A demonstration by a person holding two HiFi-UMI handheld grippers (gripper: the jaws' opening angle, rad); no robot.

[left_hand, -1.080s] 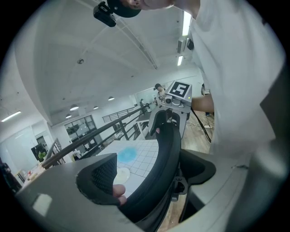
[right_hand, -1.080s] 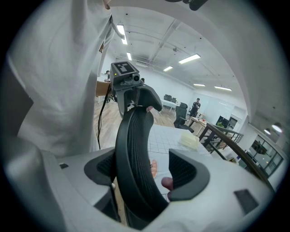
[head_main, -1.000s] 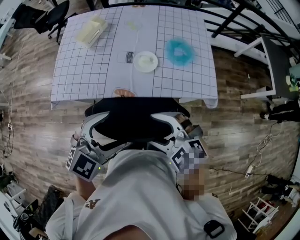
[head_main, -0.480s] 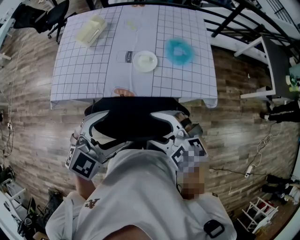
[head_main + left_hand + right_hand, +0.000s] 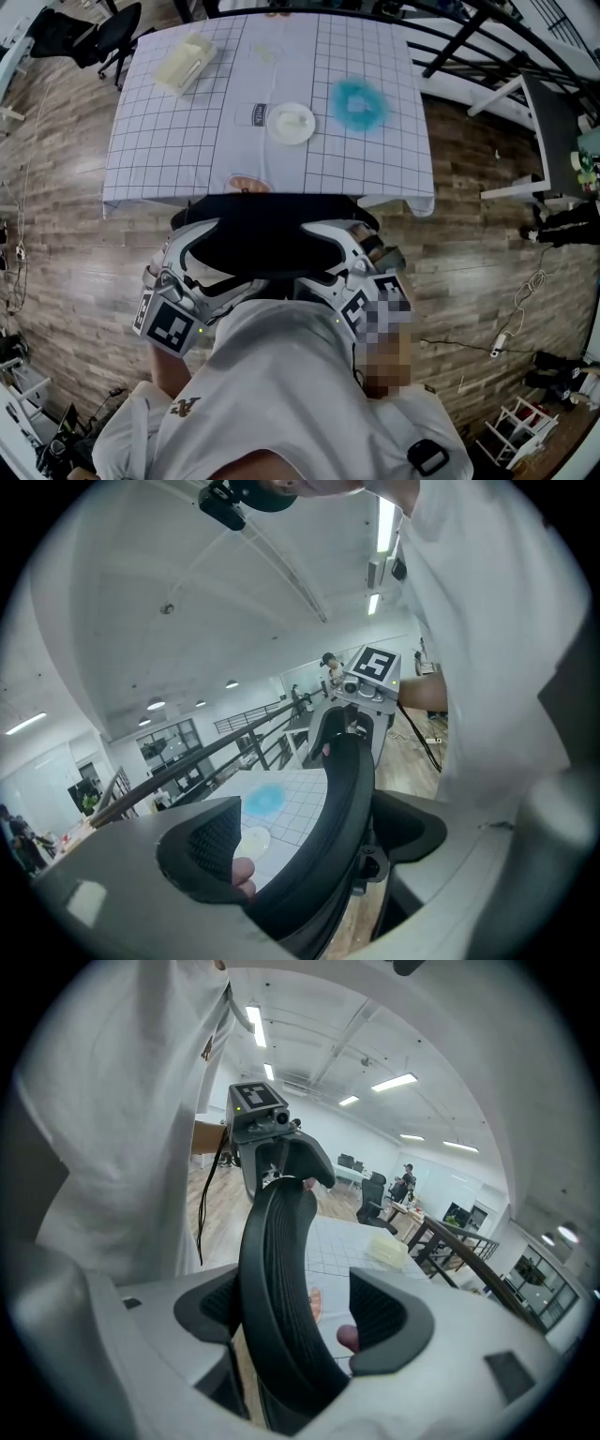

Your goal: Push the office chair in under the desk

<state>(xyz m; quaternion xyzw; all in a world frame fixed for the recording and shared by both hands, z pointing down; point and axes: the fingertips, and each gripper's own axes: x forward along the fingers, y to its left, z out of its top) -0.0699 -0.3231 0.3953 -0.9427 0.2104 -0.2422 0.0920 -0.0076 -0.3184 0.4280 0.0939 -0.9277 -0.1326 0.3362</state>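
Note:
The black office chair stands at the near edge of the desk, which is covered by a white grid cloth; its seat is hidden under the backrest and my body. My left gripper holds the backrest's left end and my right gripper its right end. In the left gripper view the curved backrest runs between the jaws of the left gripper towards the other gripper. The right gripper view shows the same: the backrest is clamped in the right gripper. A slit of desk shows beside one pad in each view.
On the desk lie a white dish, a blue fluffy thing and a pale box. Another black chair stands far left. Black railings and a white side table are at the right. Cables lie on the wooden floor.

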